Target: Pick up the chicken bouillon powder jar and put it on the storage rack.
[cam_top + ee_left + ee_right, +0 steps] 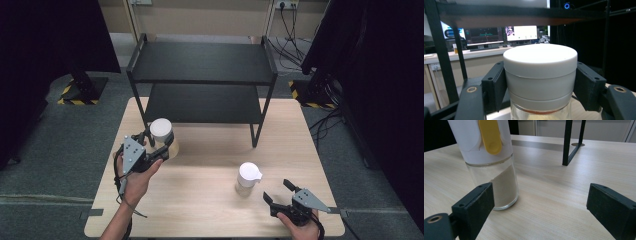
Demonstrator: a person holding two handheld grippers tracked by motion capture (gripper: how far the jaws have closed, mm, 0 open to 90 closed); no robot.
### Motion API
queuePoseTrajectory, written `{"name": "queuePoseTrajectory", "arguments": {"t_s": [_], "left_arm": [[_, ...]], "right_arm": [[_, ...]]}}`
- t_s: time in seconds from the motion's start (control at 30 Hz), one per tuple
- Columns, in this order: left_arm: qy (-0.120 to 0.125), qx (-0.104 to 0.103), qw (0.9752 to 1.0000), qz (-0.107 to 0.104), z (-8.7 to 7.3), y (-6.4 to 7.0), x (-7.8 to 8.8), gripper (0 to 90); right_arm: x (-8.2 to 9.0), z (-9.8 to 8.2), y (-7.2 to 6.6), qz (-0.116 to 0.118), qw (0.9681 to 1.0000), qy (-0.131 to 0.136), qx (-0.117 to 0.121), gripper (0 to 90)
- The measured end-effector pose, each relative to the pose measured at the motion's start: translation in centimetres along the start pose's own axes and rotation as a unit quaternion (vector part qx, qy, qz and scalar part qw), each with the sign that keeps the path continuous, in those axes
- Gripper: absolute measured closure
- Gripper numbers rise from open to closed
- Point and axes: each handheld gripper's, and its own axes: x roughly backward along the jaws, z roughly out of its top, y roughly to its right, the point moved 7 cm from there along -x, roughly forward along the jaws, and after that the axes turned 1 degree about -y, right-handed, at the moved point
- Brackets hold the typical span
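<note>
Nearest me, my right claw (pixel 278 192) rests spread wide on the bench (pixel 200 200), nothing between its pads; just beyond it stands the shaker (pixel 248 178) with its yellow tab; farther left, my left claw (pixel 159 145) clamps the white-lidded jar (pixel 161 131) in front of the black shelf (pixel 200 75).

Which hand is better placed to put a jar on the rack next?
Left. The left tool is already shut on the white-lidded jar, right beside the black rack. The right tool is open, with the spice jar standing on the table.
</note>
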Motion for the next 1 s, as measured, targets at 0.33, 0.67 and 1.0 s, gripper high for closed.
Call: {"name": "queuePoseTrajectory", "arguments": {"t_s": [0.33,0.67,1.0], "left_arm": [[0.023,-0.002,0.9996,0.018,2.1,-0.1,-0.3,33.5],[0.038,-0.005,0.9988,0.030,3.8,-0.4,-0.7,33.5],[0.049,-0.008,0.9977,0.046,5.8,-0.8,-1.4,33.5]], "right_arm": [[0.0,0.0,0.0,0.000,1.0000,0.000,-0.001,7.9],[0.0,0.0,0.0,-0.001,1.0000,0.000,-0.002,7.9],[0.0,0.0,0.0,0.000,1.0000,0.000,-0.004,7.9]]}}
